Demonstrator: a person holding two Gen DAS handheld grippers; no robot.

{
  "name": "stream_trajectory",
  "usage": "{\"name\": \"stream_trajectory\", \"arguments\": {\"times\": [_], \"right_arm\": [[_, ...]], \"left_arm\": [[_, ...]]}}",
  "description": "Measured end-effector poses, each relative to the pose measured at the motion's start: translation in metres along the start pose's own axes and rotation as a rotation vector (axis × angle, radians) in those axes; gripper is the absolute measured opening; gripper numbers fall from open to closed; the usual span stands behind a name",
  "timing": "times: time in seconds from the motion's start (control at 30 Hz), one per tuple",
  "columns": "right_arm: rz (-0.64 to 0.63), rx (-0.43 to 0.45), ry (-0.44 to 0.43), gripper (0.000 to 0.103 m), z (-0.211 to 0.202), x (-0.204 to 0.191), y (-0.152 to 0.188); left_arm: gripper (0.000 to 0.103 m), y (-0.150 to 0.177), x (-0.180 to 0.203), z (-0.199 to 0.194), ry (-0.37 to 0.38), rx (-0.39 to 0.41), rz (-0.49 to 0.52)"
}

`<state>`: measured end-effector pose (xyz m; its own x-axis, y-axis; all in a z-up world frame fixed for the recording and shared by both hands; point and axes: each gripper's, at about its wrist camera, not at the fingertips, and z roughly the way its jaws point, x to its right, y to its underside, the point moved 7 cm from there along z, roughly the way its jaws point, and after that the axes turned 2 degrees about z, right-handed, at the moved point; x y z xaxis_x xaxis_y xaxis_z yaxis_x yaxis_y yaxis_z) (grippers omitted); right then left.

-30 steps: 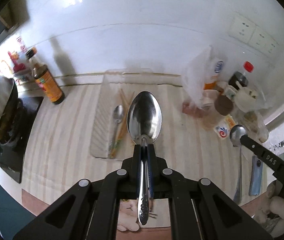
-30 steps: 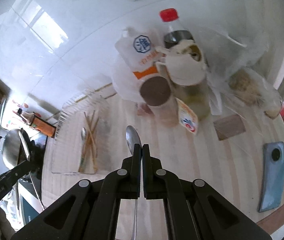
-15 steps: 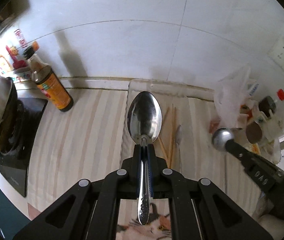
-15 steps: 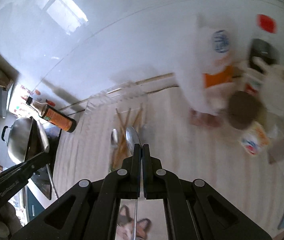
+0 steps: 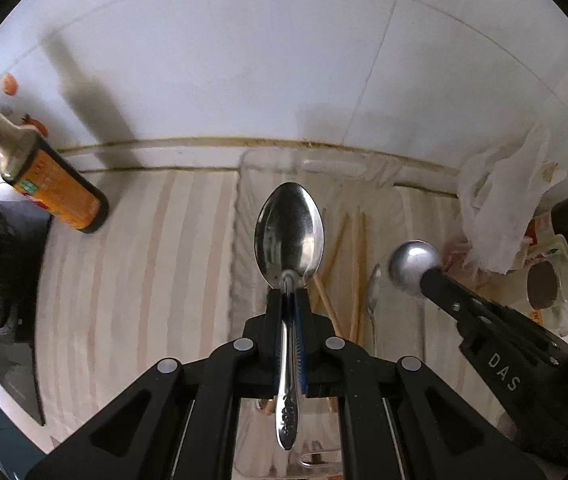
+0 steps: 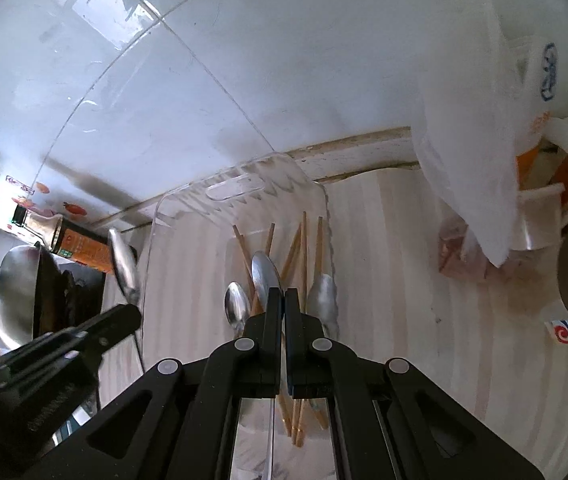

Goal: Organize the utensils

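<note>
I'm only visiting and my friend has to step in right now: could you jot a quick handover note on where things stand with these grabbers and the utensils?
Left gripper: shut on a large spoon, held above the clear tray.
Right gripper: shut on a smaller spoon, also over the tray.
Already in the tray: chopsticks and two spoons.
Done: those pieces are placed.
Left: lower both held spoons into the tray and release them.
</note>
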<state>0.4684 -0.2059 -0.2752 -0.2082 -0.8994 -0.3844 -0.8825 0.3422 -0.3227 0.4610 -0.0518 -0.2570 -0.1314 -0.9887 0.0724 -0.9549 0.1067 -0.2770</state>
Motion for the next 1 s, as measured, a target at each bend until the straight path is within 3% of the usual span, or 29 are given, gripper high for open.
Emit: {"name": "stream_trajectory", "arguments": {"times": [0.13, 0.27, 0.33, 0.4, 0.43, 0.5, 0.63, 0.7, 0.87, 1.0], "right_arm": [[0.013, -0.067, -0.024, 0.002, 0.010, -0.002, 0.002], [0.020, -0.088, -0.007, 0.008, 0.011, 0.001, 0.008], [0.009, -0.082, 0.007, 0.009, 0.007, 0.000, 0.011], [-0.003, -0.074, 0.031, 0.011, 0.000, 0.001, 0.014], [-0.016, -0.064, 0.050, 0.013, -0.006, 0.000, 0.017], [-0.047, -0.037, 0.106, 0.028, -0.017, 0.001, 0.022], [-0.100, 0.010, 0.204, 0.045, -0.037, 0.004, 0.038], [-0.123, 0.034, 0.257, 0.060, -0.045, 0.004, 0.047], [-0.133, 0.080, 0.358, 0.095, -0.064, 0.008, 0.070], [-0.129, 0.116, 0.422, 0.103, -0.082, 0.011, 0.087]], "left_arm": [[0.006, 0.002, -0.002, 0.000, 0.020, -0.015, -0.012], [0.012, 0.005, -0.006, -0.007, -0.015, -0.002, -0.005], [0.023, 0.009, -0.011, -0.012, -0.053, 0.004, -0.006], [0.052, 0.013, -0.018, -0.018, -0.096, 0.025, -0.007], [0.058, 0.015, -0.021, -0.023, -0.116, 0.041, -0.003], [0.068, 0.021, -0.027, -0.030, -0.158, 0.071, 0.005], [0.090, 0.037, -0.036, -0.039, -0.207, 0.113, 0.030], [0.101, 0.046, -0.041, -0.041, -0.224, 0.122, 0.043], [0.103, 0.064, -0.045, -0.049, -0.227, 0.142, 0.073], [0.103, 0.074, -0.046, -0.062, -0.210, 0.173, 0.091]]}}
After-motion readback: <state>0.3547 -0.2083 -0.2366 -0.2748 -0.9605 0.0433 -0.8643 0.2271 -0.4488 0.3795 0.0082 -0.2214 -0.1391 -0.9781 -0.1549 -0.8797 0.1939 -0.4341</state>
